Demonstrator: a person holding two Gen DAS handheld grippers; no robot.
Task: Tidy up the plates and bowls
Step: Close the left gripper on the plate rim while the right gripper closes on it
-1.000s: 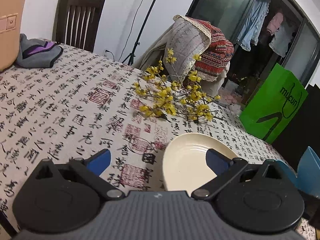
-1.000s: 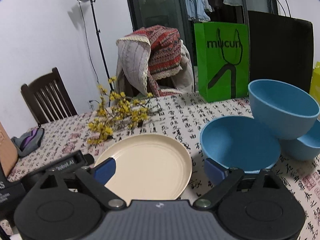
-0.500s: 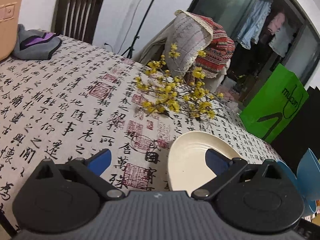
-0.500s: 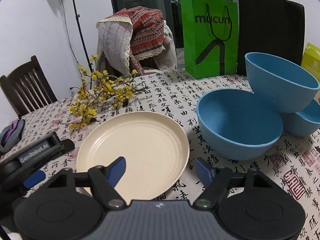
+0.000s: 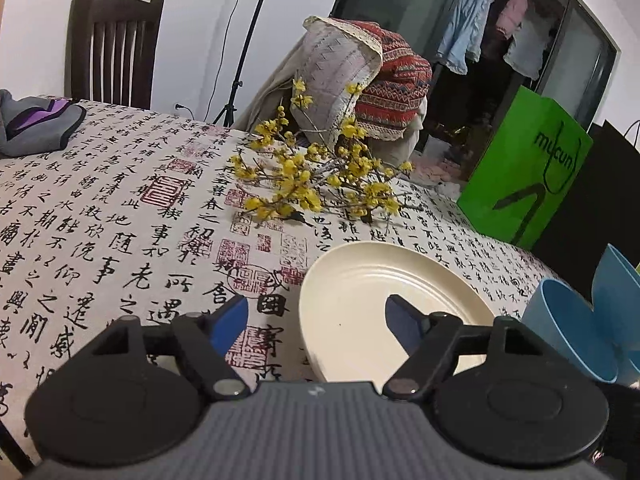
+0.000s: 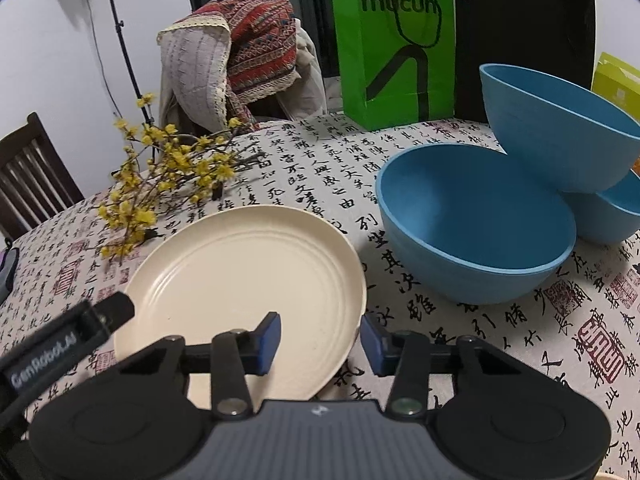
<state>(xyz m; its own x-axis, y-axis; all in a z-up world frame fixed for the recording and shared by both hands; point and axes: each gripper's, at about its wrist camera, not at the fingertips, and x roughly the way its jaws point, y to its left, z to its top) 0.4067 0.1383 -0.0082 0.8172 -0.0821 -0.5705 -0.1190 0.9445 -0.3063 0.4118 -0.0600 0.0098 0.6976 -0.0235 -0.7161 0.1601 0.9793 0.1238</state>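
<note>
Right gripper point(image 6: 320, 338): black plastic body, ribbed grey housing, flat blue pads. Jaws have just been closing and are half-spread; the plate point(image 6: 240, 276) rim is being straddled at its near right edge, one pad over the plate, the other over the cloth point(image 6: 440, 320). No pad contact is seen, so nothing is being pinched.

Left gripper point(image 5: 316, 318): same build. Jaws have just been closing but are still being held wide; the plate's point(image 5: 360, 300) left rim is sitting between the pads, right pad above the plate's inside, left pad over the cloth point(image 5: 100, 208). No contact visible. In the right view its black finger point(image 6: 108, 316) is being seen at the plate's left edge.

Plate: cream, round, matte, shallow, with concentric ridges near the rim. It is lying flat on the cloth near the table's front, between both grippers.

Cloth: off-white woven fabric, printed with black calligraphy and red seals.

Just right of the plate, a large blue bowl point(image 6: 472, 220) is standing upright: matte, round, deep. Behind it, a second bowl point(image 6: 556, 136) is being propped tilted on a third bowl point(image 6: 612, 216), touching the first.

Beyond the plate, a twiggy branch point(image 6: 168, 176) with small yellow blossoms is lying on the cloth.

Farther back: glossy green bag point(image 6: 396, 44), a chair draped with patterned knit fabric point(image 6: 240, 48), a slatted dark wooden chair point(image 5: 114, 48).
</note>
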